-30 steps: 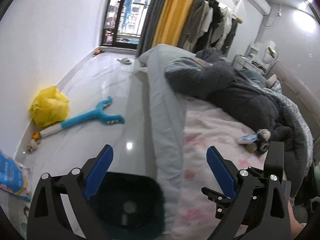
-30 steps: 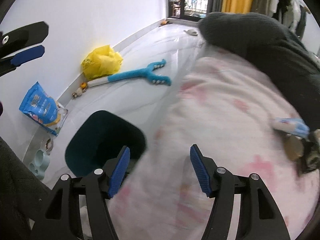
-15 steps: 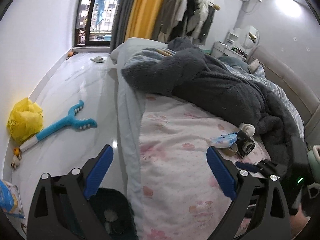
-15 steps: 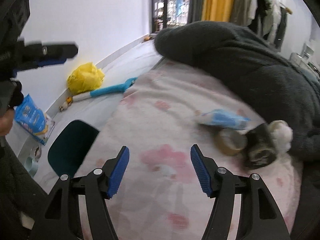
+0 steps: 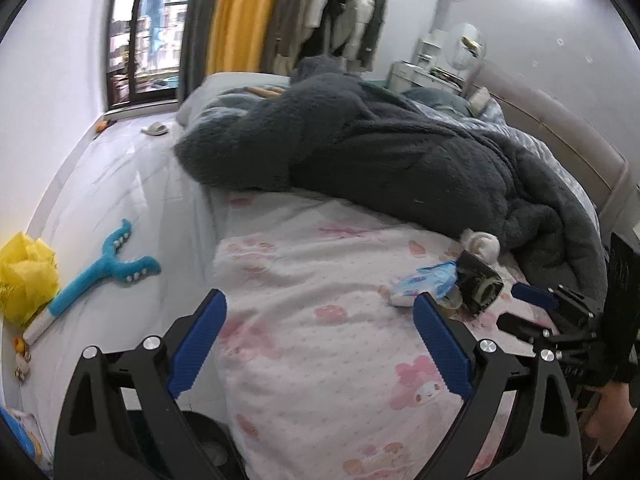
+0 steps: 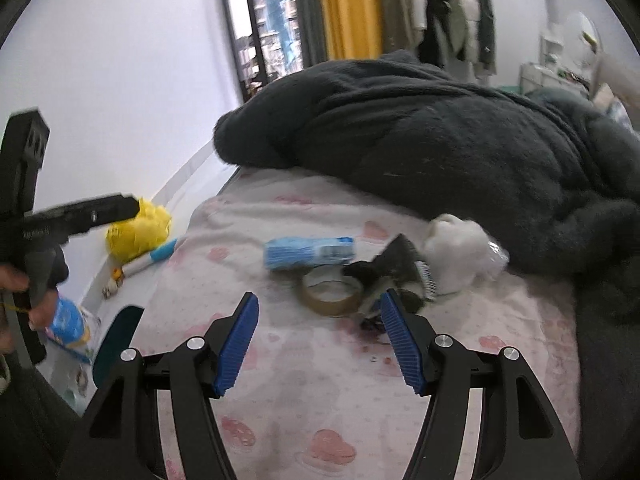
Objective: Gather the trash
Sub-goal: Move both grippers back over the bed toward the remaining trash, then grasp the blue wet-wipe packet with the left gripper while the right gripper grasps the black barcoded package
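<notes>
The right gripper [image 6: 319, 340], jaws apart and empty, hovers near a brown tape roll [image 6: 332, 295] on the pink-patterned bed [image 6: 280, 380].

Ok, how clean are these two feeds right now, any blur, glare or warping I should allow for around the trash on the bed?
Left wrist view: slight motion smear, a blown-out ceiling glow top right, walls bowed by the fisheye; the blue packet stays readable. Right wrist view: window and clothes rack smeared, the left gripper blurred at the frame's left edge, yet the tape roll and white wad are fairly sharp.
</notes>
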Demonstrator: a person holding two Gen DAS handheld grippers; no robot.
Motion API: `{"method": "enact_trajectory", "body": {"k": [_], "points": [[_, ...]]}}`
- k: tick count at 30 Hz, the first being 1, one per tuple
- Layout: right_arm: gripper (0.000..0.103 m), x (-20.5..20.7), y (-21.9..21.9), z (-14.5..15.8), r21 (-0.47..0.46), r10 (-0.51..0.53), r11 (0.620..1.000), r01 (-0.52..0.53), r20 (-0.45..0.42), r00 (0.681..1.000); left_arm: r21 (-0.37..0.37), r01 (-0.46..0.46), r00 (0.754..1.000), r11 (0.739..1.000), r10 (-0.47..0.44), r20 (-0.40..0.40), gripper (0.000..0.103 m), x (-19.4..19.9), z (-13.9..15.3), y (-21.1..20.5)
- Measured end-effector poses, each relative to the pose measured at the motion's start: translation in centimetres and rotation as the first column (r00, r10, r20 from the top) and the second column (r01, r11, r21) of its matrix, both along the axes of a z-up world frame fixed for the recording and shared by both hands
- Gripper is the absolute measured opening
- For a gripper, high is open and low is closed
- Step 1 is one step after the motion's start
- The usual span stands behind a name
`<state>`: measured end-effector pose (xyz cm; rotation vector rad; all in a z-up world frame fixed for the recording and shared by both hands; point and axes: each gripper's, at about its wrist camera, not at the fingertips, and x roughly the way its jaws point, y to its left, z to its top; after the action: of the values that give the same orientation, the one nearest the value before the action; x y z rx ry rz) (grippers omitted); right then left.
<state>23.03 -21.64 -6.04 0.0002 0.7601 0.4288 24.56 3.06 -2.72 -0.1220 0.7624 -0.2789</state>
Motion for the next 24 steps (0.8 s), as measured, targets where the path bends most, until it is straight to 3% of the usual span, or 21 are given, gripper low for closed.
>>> {"method": "enact_trajectory", "body": {"k": [5, 13, 16, 18, 24], "points": [[0.065, 0.7, -1.9, -1.1, 0.032, -0.049, 0.998, 0.051, -0.033, 0.998, 0.021, 0.055, 0.998, 0.998, -0.055, -0.014, 0.095, 0.9, -0.8, -1.9], [0.065, 2.5, -5.4, -3.9, 0.222, -0.113, 0.964, 0.147, -0.157, 0.981, 0.024, 0.161, 0.987, 0.987, -0.161, -0.015, 0.095, 2.0, -1.2, -5.0], [0.064, 3.1, -6.2, -4.7, 0.286, -0.118, 0.943, 0.17, -0.188, 0.975, 0.082, 0.222, 0.975, 0.972, -0.223, -0.005, 0.091, 2.3, -1.6, -7.1], [0.062, 3.4, -6.2, -4.9, 0.302, -0.118, 0.937, 0.173, -0.192, 0.974, 0.107, 0.255, 0.967, 0.961, -0.254, -0.016, 0.084, 2.6, -2.1, -8.1], [0.048, 4.2, -5.9, -5.2, 0.314, -0.111, 0.934, 0.168, -0.191, 0.975, 0.121, 0.34, 0.94, 0.932, -0.337, -0.044, 0.077, 3.3, -3.2, -10.4]]}}
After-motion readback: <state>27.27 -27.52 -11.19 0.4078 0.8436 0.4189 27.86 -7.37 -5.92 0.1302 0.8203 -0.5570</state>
